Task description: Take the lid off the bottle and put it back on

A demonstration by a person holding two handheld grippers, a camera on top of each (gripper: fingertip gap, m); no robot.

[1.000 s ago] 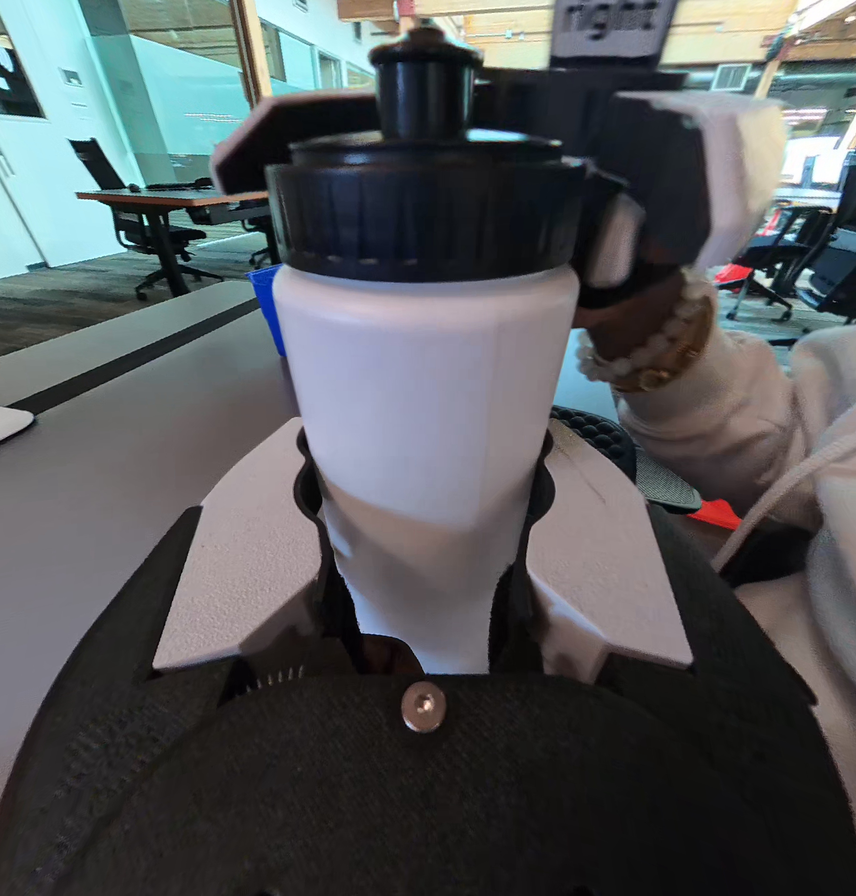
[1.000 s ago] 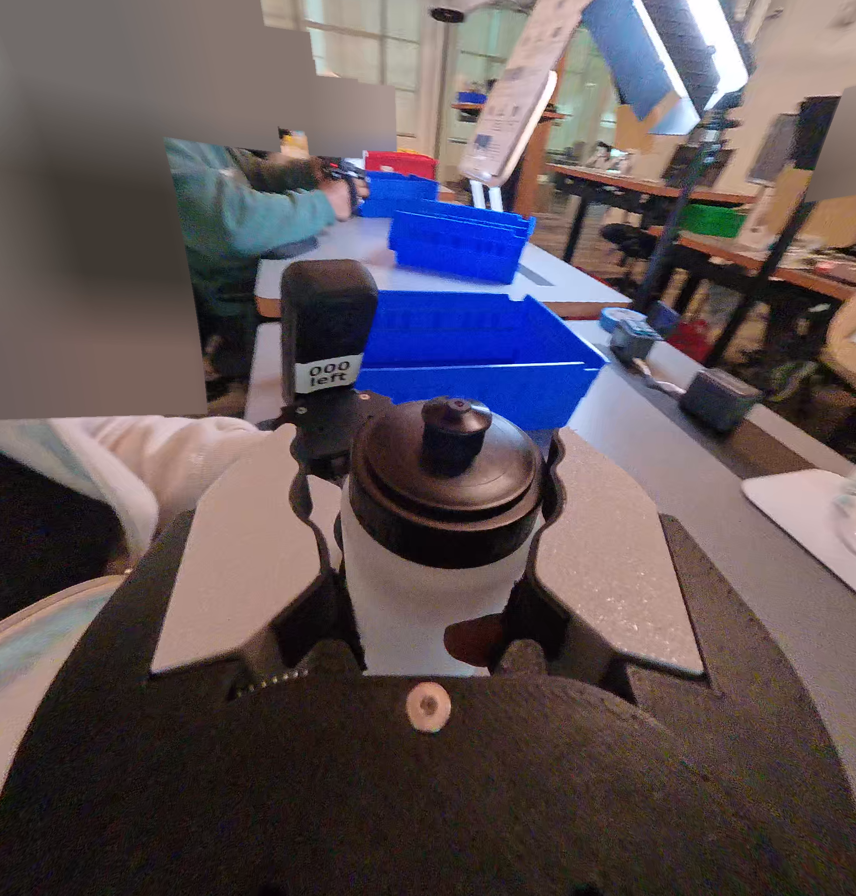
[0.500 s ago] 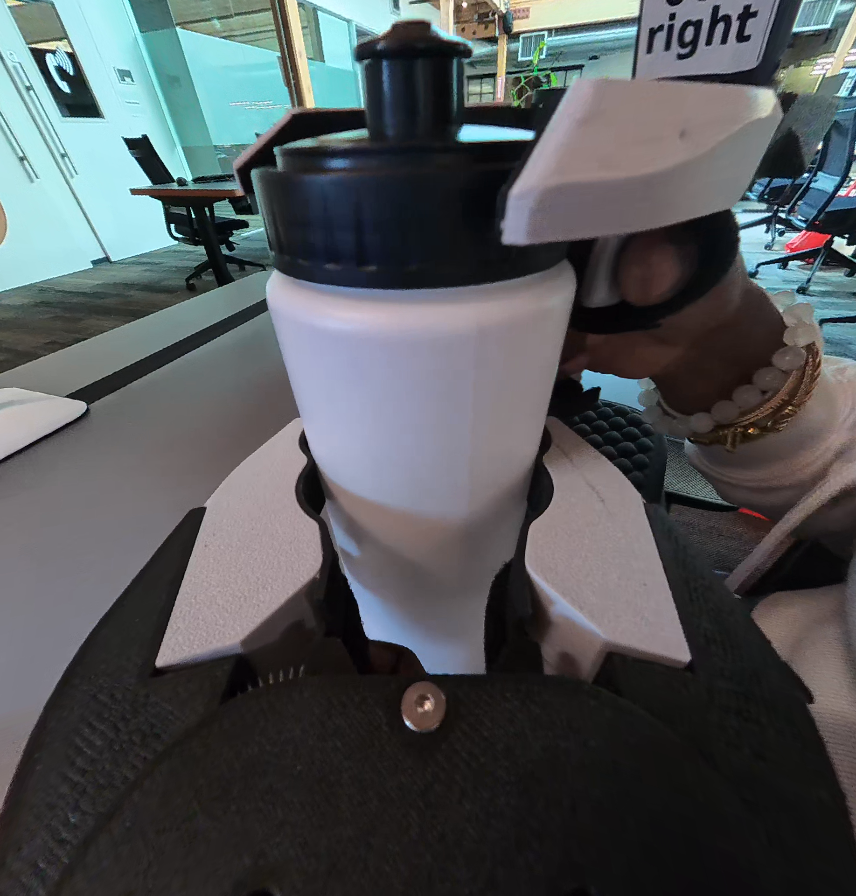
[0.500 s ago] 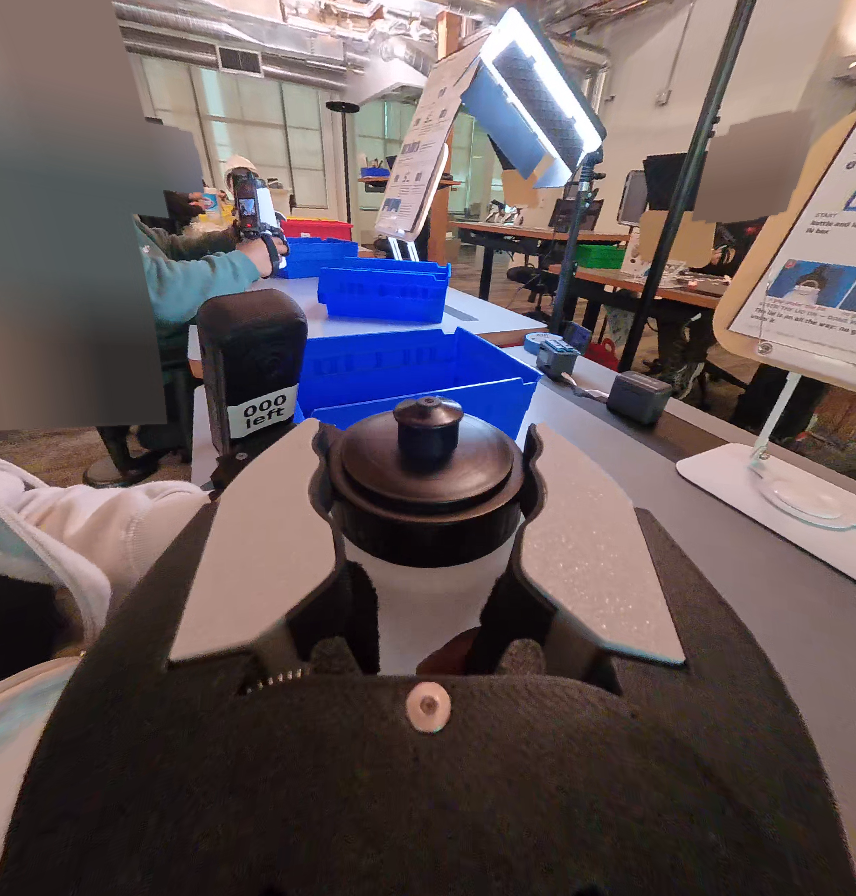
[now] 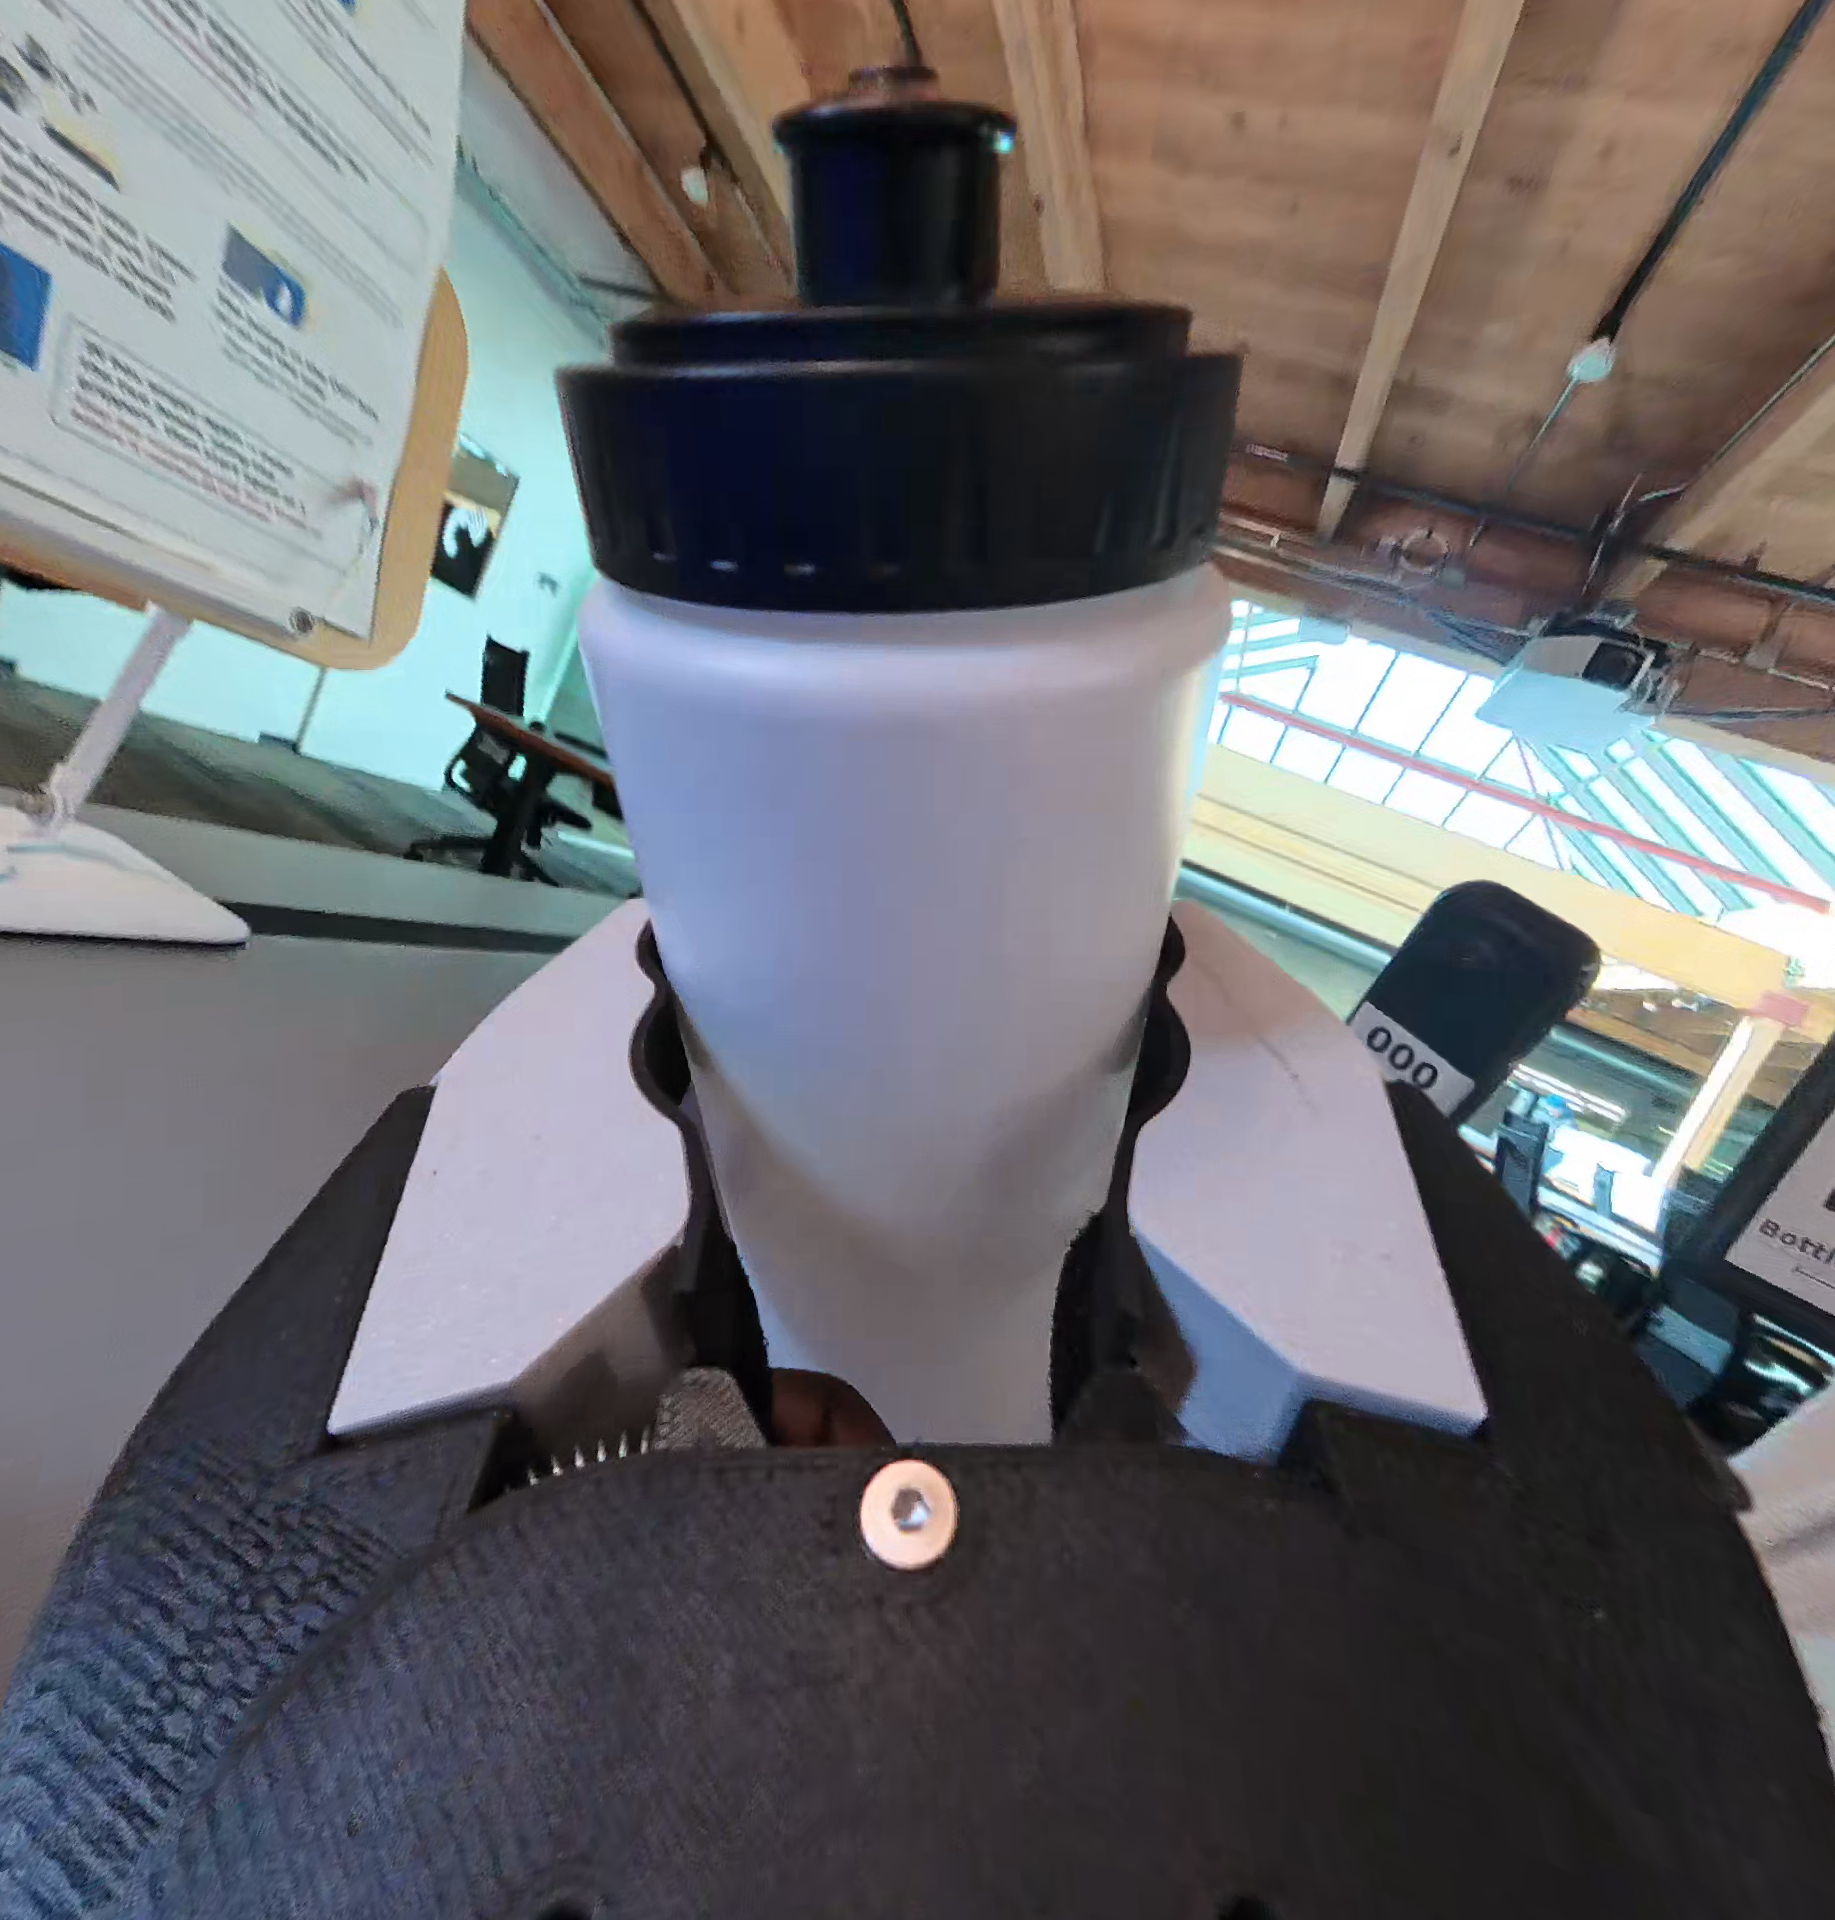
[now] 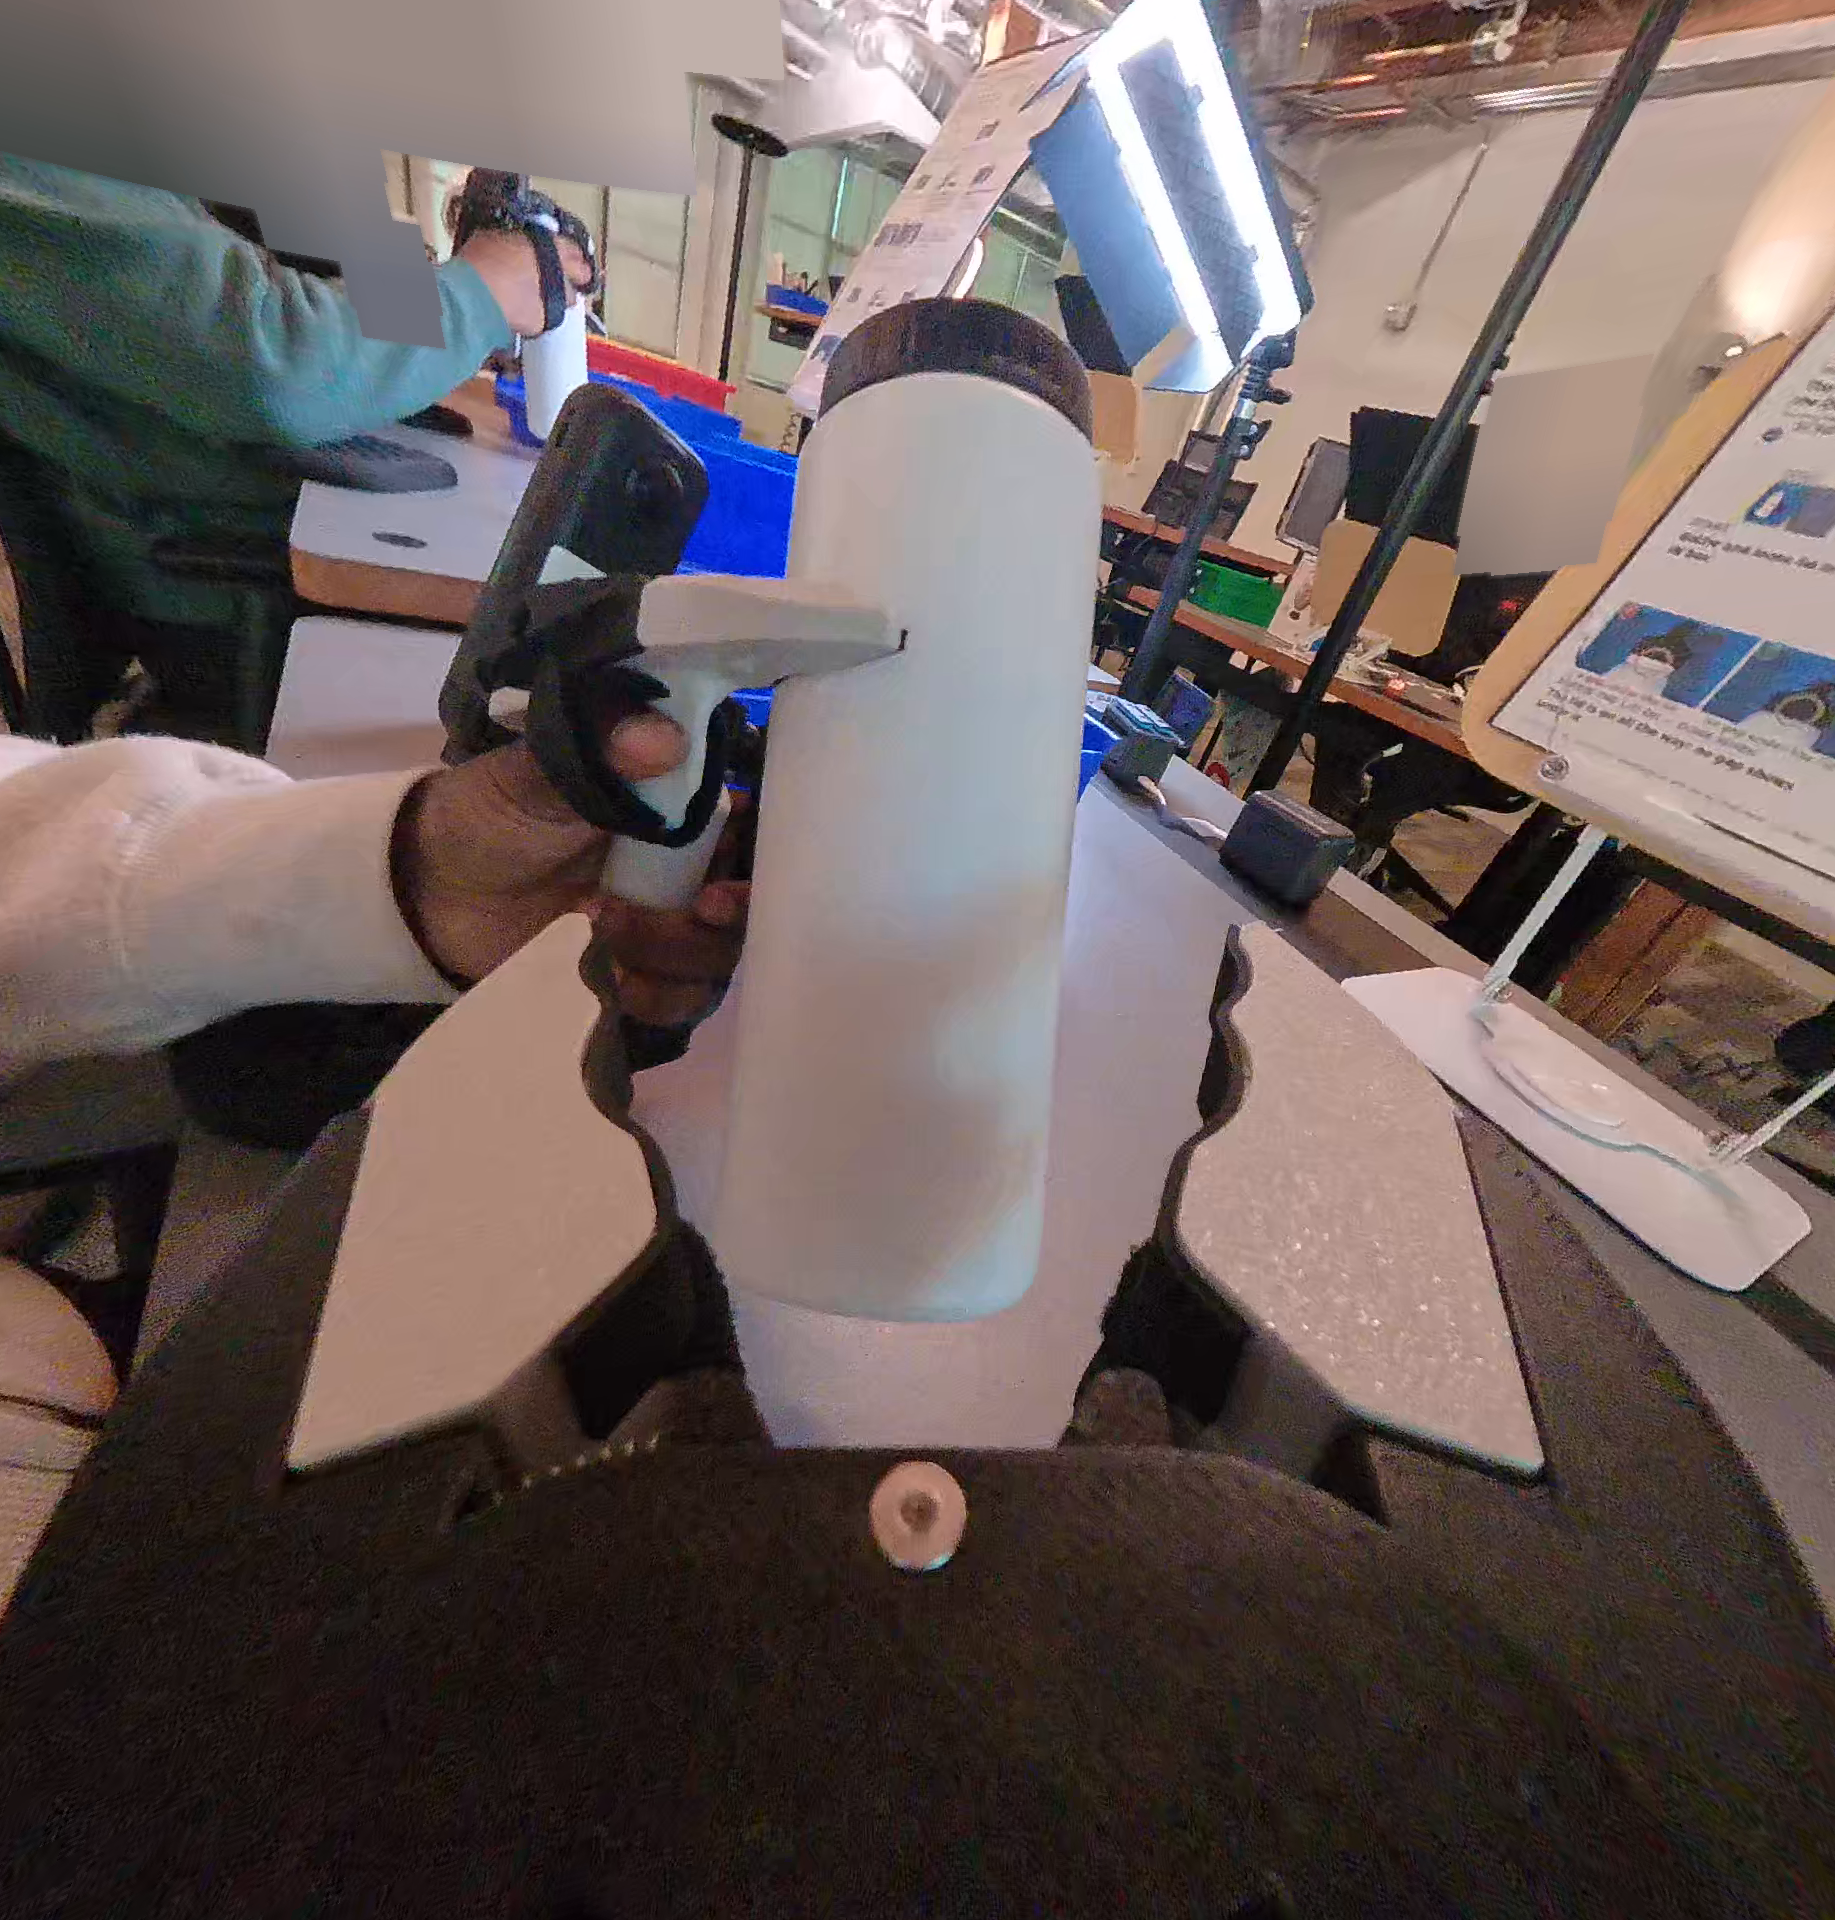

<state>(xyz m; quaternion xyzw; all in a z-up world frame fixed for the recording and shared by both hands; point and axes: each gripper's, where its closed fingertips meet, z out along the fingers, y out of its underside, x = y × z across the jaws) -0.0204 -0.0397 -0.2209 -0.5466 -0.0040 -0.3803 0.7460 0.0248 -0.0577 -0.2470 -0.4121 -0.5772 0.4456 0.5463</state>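
Observation:
A white bottle (image 5: 892, 935) with a black lid (image 5: 892, 457) screwed on top fills the left wrist view. My left gripper (image 5: 908, 935) is shut on the bottle's body, and the view is tilted up toward the ceiling. In the right wrist view the bottle (image 6: 913, 883) stands nearly upright in front of me, lid (image 6: 954, 348) on top. The left gripper's finger (image 6: 767, 634) clamps it at mid height. My right gripper (image 6: 908, 935) is open, with its fingers on either side of the bottle's lower part, not touching it. I cannot tell if the base touches the grey table (image 6: 1152, 904).
An instruction board on a white stand (image 6: 1671, 665) is at the right, also in the left wrist view (image 5: 165, 312). A small dark box (image 6: 1287, 847) lies on the table behind the bottle. Blue bins (image 6: 736, 499) and a person in a green sleeve (image 6: 165, 312) are at the back left. The tips of one gripper are about 7 cm away from the tips of the other.
My right gripper has let go of the lid, opened and drawn back down to the bottle's lower part. My left gripper has tilted upward with the bottle.

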